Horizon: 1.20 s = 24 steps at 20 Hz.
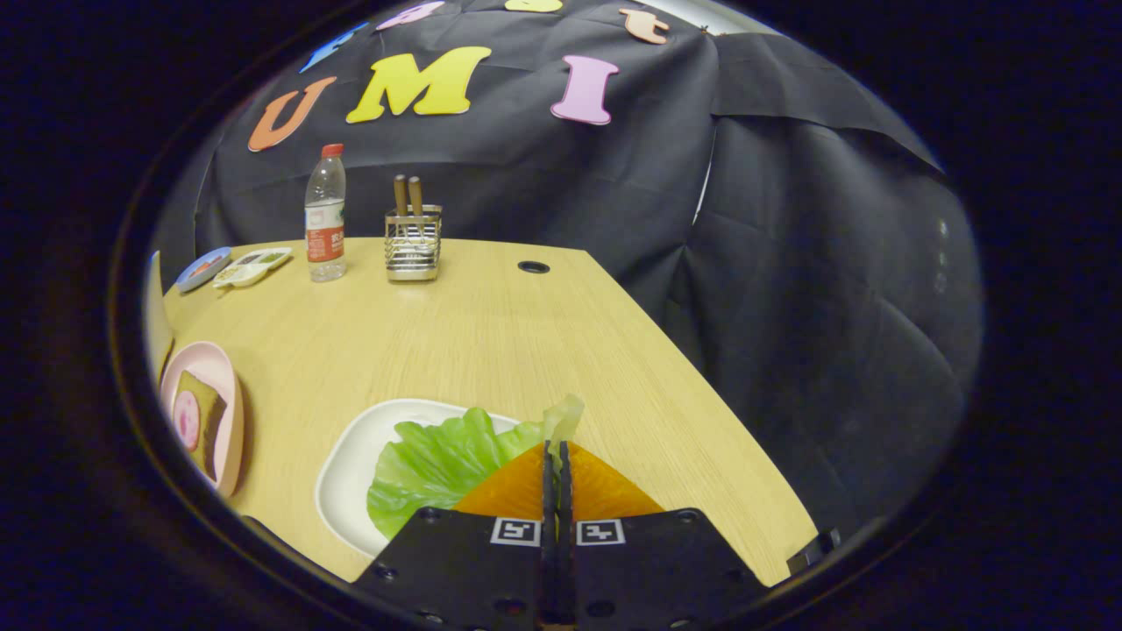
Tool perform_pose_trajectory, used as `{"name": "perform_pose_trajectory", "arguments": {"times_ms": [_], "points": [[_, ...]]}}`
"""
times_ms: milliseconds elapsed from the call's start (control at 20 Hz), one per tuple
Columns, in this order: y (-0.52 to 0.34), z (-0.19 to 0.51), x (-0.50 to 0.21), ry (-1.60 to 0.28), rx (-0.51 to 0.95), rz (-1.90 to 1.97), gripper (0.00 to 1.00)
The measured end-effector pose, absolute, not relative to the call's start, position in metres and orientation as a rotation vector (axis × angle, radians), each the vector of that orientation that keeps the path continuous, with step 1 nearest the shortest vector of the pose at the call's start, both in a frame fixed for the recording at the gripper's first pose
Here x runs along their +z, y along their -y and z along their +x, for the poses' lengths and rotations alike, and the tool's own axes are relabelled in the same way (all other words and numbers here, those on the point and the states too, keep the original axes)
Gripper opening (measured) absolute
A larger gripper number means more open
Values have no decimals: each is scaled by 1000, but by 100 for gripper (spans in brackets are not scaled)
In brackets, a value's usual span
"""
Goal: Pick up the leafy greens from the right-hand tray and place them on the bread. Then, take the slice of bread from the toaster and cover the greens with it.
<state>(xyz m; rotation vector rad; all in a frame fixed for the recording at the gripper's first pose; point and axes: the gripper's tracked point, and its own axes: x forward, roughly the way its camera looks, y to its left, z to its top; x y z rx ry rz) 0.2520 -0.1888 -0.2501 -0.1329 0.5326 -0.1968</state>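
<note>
Gripper fingers closed, pinching the edge of the leafy greens, which lie in the white tray at 11 o'clock of the tips. Leaf looks thin, floppy, light; edge grip fine, expect droop. Pink plate with bread at 9 o'clock, open tabletop between. Table edge close at 3 o'clock.

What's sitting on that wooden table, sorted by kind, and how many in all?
Trays or plates: 2, white tray and pink plate
Lettuce leaf, pinched by the gripper: 1
Bread slice: 1
Water bottle: 1
Utensil holder: 1
Total: 6
</note>
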Motion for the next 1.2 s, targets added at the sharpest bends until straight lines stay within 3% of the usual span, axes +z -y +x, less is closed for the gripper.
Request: {"name": "perform_pose_trajectory", "arguments": {"times_ms": [600, 1200], "points": [[123, 215, -147, -308, -122, -153, 0], [-63, 165, -100, -191, 131, -192, 0]]}}
